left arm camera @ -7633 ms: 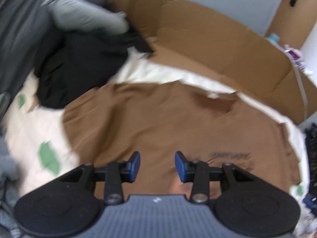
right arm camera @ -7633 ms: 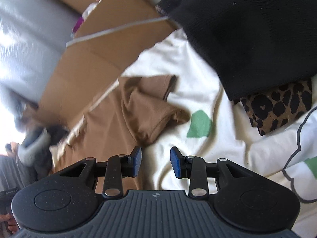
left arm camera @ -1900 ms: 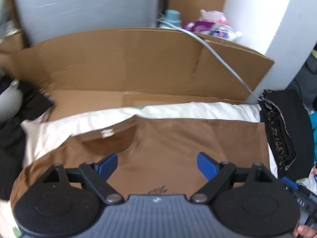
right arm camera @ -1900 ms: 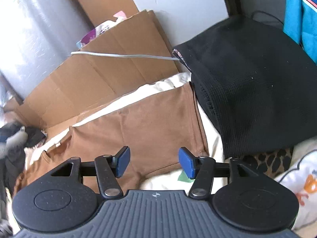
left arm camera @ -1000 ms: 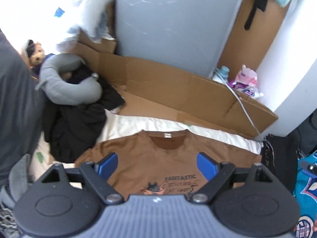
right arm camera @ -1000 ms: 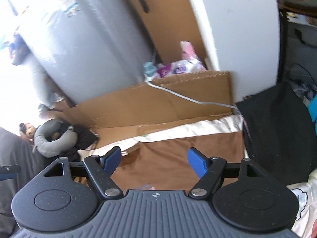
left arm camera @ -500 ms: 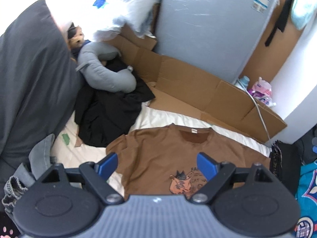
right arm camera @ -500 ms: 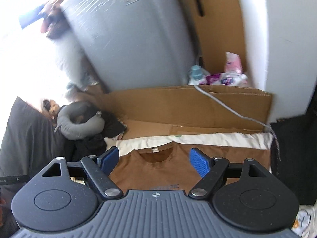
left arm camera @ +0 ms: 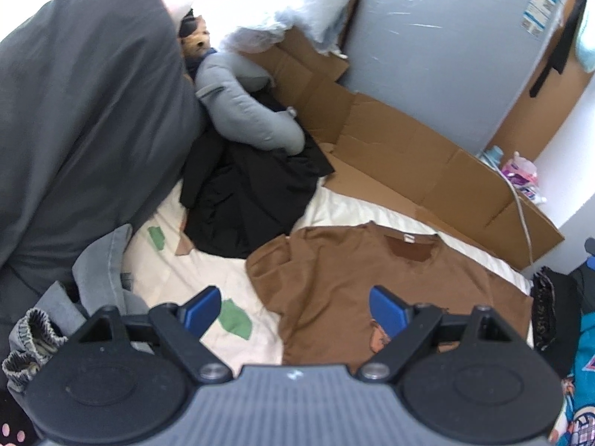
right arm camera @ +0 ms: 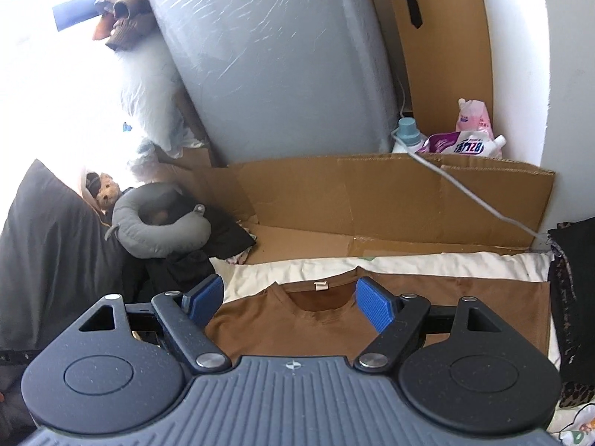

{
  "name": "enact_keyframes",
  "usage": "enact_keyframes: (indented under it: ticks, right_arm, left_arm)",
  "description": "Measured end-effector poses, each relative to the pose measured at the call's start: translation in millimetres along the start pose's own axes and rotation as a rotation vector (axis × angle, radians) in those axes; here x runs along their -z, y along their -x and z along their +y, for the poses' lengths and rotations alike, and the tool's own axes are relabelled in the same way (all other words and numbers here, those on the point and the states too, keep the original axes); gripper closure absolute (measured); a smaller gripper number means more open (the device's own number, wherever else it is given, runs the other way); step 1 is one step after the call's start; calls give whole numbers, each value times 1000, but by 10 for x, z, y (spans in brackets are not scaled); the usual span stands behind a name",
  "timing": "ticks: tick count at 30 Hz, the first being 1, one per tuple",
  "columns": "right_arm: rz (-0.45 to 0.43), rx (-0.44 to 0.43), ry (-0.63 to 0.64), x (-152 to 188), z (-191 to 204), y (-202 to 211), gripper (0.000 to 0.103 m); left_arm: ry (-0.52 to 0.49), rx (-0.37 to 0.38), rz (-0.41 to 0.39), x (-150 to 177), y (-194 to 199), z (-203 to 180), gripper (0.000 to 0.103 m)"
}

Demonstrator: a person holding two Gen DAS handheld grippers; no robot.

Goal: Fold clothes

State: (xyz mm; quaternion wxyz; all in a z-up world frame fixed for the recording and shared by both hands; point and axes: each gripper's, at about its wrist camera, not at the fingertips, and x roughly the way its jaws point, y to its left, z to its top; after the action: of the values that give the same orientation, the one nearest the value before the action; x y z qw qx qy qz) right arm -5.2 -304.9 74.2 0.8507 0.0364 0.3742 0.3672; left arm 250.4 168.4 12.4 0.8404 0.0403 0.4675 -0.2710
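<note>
On the bed's cream sheet (left arm camera: 346, 212), the brown short-sleeved cotton T-shirt (left arm camera: 334, 278) lies spread flat, front up, collar toward the cardboard, beside a black garment heap (left arm camera: 253, 193). No fold shows yet; all folding remains. Left claw (left arm camera: 297, 310) and right claw (right arm camera: 290, 303) hover above it, wide apart, empty.

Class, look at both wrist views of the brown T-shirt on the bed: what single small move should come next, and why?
Probably lower the left gripper to the brown T-shirt at its near sleeve edge and pinch it. The shirt lies spread flat, collar away from the cameras, not yet folded. Both the left gripper and the right gripper are open, holding nothing, above the cloth.
</note>
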Motion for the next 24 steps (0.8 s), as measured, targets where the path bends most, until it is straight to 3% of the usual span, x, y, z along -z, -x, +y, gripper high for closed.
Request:
enact_keyframes:
  ticks: [7, 14, 23, 24]
  right_arm:
    - [13, -56, 70, 325, 234, -339, 20]
    - [91, -113, 150, 770, 474, -921, 20]
    - [196, -194, 201, 1383, 703, -1538, 20]
    - [204, -197, 207, 1445, 719, -1592, 20]
  left_arm:
    - [34, -39, 5, 75, -257, 317, 24]
    - [152, -49, -77, 159, -597, 736, 28]
    - [197, -3, -66, 384, -1323, 981, 35]
    - [198, 9, -61, 403, -1422, 997, 42]
